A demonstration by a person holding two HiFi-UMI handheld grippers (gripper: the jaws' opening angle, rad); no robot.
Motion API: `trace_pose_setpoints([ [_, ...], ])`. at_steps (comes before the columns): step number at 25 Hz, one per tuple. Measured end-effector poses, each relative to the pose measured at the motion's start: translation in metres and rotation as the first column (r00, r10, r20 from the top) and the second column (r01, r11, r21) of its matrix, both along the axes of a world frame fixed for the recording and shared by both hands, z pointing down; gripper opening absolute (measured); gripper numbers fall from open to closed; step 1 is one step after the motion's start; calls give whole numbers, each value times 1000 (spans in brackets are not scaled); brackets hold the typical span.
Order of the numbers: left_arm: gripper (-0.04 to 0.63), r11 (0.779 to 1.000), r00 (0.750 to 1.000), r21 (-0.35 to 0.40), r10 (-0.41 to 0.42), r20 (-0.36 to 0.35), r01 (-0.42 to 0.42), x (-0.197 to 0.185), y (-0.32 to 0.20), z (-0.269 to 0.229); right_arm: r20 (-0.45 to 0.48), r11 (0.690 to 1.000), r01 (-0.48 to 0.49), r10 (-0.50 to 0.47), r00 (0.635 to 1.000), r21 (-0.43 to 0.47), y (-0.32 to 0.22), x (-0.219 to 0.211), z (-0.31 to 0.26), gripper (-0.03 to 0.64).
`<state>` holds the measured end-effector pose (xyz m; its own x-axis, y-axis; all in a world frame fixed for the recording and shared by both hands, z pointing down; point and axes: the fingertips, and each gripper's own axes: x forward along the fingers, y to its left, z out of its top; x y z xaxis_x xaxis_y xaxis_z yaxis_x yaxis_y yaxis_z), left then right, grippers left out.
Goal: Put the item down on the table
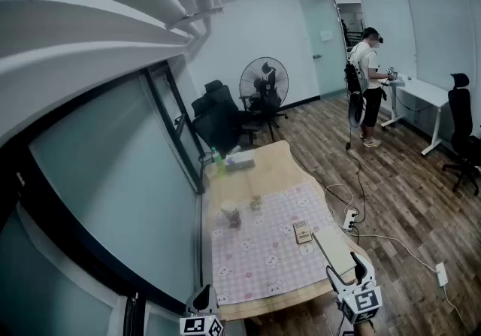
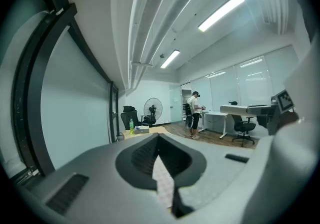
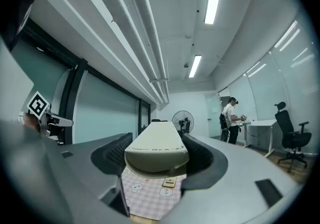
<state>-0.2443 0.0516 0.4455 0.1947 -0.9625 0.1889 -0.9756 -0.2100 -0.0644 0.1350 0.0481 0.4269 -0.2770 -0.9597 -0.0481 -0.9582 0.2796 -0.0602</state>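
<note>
A long cream slab lies lengthwise between the jaws of my right gripper, over the table's near right corner beside the pink checked cloth. In the right gripper view the slab fills the gap and both ridged pads press its sides, so the right gripper is shut on it. It hangs above the cloth. My left gripper sits at the table's near left edge. In its own view the left gripper has its jaws drawn together with nothing between them.
On the cloth stand a small jar, a small wooden block and a calculator. A green bottle and a tissue box sit at the wooden table's far end. A power strip and cables lie on the floor; a person stands far off.
</note>
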Motion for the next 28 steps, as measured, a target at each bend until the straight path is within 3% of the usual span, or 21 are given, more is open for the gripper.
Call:
trace_pose_setpoints([
  [17,0,999,999,39,-28,-16,28,-12,0,-1,-34,1000,25,-25,999,-4,-7,-4,9,327],
  [21,0,999,999,27,-31,-11,32,-13,5,3,11,999,40,-40,999,0,-5,-4,11,327],
  [28,0,999,1000,34,-25,-4,25,-7,6,0,-7,998,55,-55,998,12,-4,-4,9,327],
])
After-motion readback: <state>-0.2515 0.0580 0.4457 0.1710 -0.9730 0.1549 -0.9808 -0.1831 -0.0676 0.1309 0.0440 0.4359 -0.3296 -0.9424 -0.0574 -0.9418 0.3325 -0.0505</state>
